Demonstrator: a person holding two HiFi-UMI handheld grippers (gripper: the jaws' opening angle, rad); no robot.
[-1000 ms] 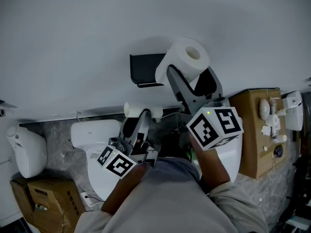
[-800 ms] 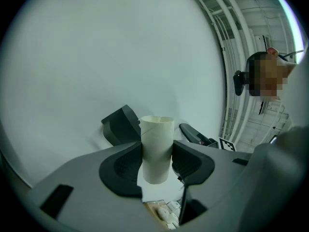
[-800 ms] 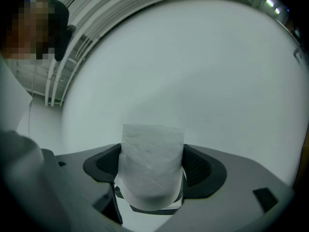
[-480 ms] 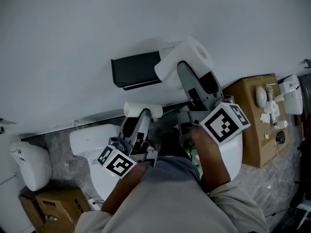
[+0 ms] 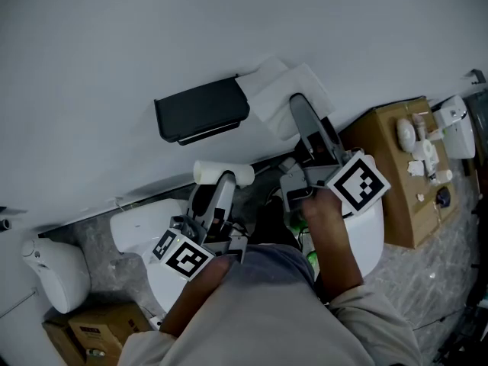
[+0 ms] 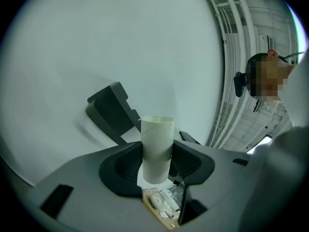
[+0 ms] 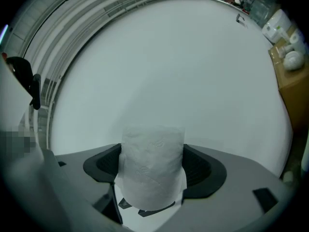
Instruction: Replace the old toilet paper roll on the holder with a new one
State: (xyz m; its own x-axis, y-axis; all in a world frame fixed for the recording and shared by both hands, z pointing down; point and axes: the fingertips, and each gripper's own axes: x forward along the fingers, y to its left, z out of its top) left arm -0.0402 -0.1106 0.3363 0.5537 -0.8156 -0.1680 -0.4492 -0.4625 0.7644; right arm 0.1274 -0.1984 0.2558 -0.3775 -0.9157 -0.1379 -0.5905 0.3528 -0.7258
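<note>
Right tongs (image 7: 153, 174) pinching the new toilet paper roll (image 5: 279, 90) have rolled and swung in, so it's now just beside the black holder (image 5: 202, 110). Left tongs (image 6: 157, 162) clamp the empty cardboard tube (image 6: 157, 141), held low — old one's off, mounting next.

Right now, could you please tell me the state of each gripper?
Left gripper: closed on the empty tube.
Right gripper: closed on the new roll.
</note>
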